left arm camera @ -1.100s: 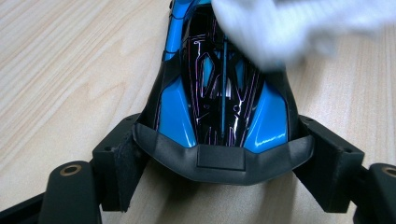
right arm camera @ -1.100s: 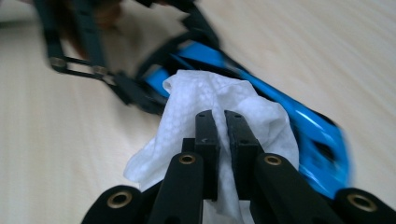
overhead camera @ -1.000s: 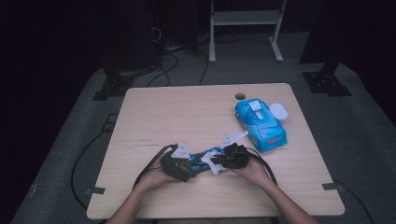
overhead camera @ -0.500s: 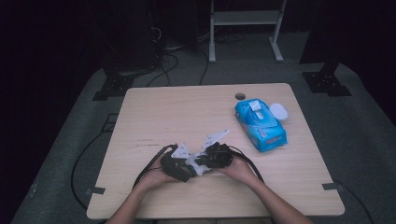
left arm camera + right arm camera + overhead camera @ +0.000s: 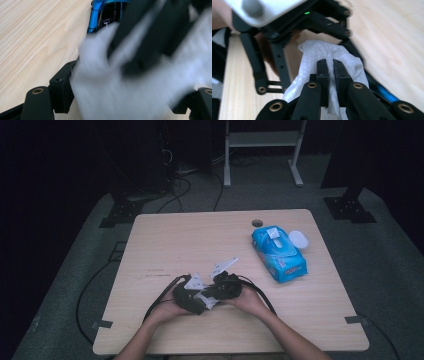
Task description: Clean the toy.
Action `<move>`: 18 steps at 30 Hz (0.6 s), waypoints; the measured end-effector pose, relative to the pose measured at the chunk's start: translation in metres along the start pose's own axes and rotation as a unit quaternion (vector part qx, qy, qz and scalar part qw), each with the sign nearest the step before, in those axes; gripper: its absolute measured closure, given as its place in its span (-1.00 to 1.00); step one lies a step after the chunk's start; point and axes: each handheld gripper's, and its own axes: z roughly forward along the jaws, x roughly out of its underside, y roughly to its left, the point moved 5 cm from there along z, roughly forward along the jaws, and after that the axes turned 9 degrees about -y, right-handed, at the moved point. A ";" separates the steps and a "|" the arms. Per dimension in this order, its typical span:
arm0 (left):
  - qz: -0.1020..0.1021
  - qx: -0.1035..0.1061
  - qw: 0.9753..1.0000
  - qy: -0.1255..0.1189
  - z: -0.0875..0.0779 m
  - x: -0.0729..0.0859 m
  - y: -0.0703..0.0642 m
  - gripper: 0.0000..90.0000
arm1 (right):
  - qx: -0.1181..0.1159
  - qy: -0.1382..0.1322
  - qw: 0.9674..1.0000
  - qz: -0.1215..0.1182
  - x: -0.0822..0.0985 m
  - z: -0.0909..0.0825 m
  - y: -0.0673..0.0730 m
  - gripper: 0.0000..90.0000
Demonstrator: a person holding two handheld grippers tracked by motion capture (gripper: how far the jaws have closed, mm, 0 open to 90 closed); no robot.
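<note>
- Two grippers meet at the near middle of the table; the right gripper has its jaws nearly together, pinching a white wipe between the pads, the sheet bunched just ahead of and below its tips
- Across from it, touching or almost so, the left gripper has jaws set partway apart; the wipe lies blurred between them, but whether its pads press on the sheet I cannot tell
- Beyond the right gripper, well off to its far right, a blue wipe pack lies flat with a small white lid just past it; a round hole sits in the table behind
- Risk, as I judge it: the thin sheet could tear if the two grippers pull apart while both clamp it; it could slip from the right one's narrow pinch if tugged sideways
- Crowding is the other hazard; the jaws sit so close that one may knock the other and drop the wipe
</note>
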 end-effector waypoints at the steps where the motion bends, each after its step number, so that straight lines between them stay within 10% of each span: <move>1: 0.000 0.000 1.000 0.000 0.000 0.000 0.000 -0.48 | 0.009 -0.001 1.000 -0.001 0.000 -0.003 -0.003 0.88; 18: 0.001 -0.004 1.000 -0.003 0.003 -0.002 -0.001 -0.48 | 0.043 0.000 0.998 0.038 0.001 -0.006 -0.029 0.88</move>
